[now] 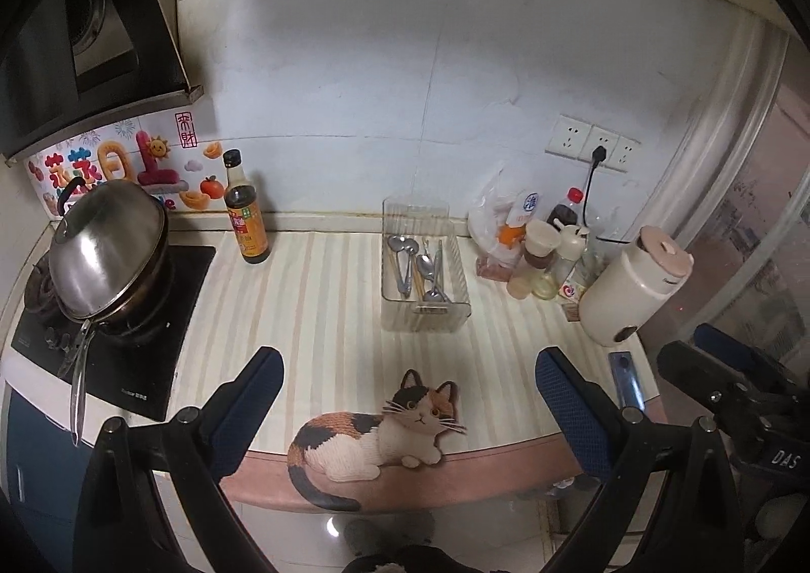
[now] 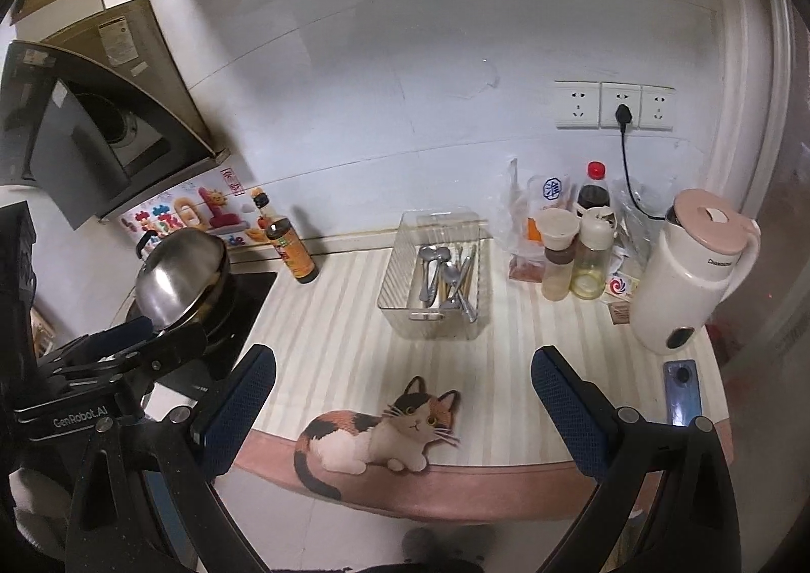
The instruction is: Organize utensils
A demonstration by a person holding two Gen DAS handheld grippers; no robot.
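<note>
the utensils (image 1: 422,269) lie in the clear tray (image 1: 458,315) on the counter mat (image 1: 314,299). left of the tray stands the sauce bottle (image 1: 245,213), farther left the lidded pan (image 1: 109,254) on the stove (image 1: 152,370). right of the tray stand jars (image 1: 544,259), then the kettle (image 1: 633,287). before the tray lies the cat figure (image 1: 374,436).

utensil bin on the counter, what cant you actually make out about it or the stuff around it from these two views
- Clear bin: the utensils overlap in both views, too small to count or sort by type.
- Pan, left wrist view: its lid hides the contents.
- Phone: the right finger cuts off its near end in the right wrist view.
- Bottle labels: too small and blurred to read.
</note>
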